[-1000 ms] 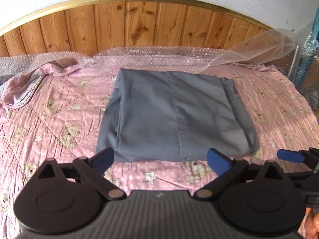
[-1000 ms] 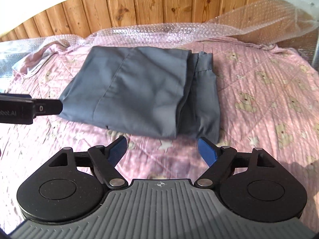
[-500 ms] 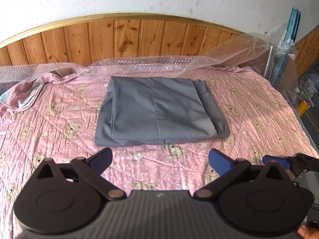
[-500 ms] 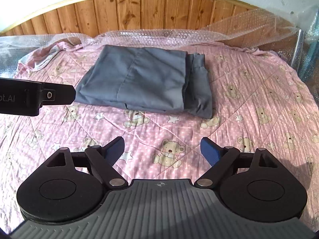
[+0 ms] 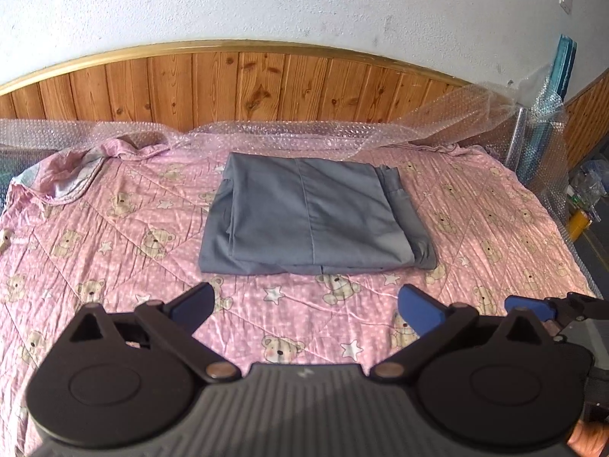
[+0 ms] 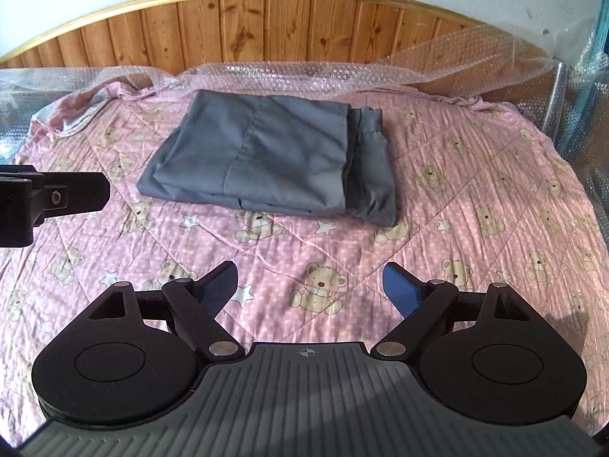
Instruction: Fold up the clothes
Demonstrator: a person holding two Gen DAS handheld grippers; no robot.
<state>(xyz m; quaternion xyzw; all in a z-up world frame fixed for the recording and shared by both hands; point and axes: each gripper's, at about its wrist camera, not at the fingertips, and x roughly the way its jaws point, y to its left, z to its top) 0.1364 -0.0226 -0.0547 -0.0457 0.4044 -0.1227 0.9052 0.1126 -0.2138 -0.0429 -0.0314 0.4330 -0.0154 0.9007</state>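
Note:
A grey garment [image 5: 312, 213] lies folded into a flat rectangle on the pink bear-print quilt [image 5: 114, 236], towards the headboard. In the right wrist view the same grey garment [image 6: 274, 160] sits left of centre. My left gripper [image 5: 304, 306] is open and empty, held well back from the garment's near edge. My right gripper [image 6: 308, 285] is open too, with nothing between its blue pads, also short of the garment. The left gripper's black finger [image 6: 76, 192] shows at the left edge of the right wrist view.
Bubble wrap [image 5: 289, 137] runs along the wooden headboard [image 5: 228, 83] behind the quilt. The quilt's corner [image 5: 64, 175] is turned up at the back left. The bed edge and floor clutter [image 5: 582, 205] lie to the right. Bare quilt [image 6: 475, 205] spreads right of the garment.
Both grippers have pulled back and risen away from the garment, which now looks smaller and farther. Both stayed open; the garment has not moved.

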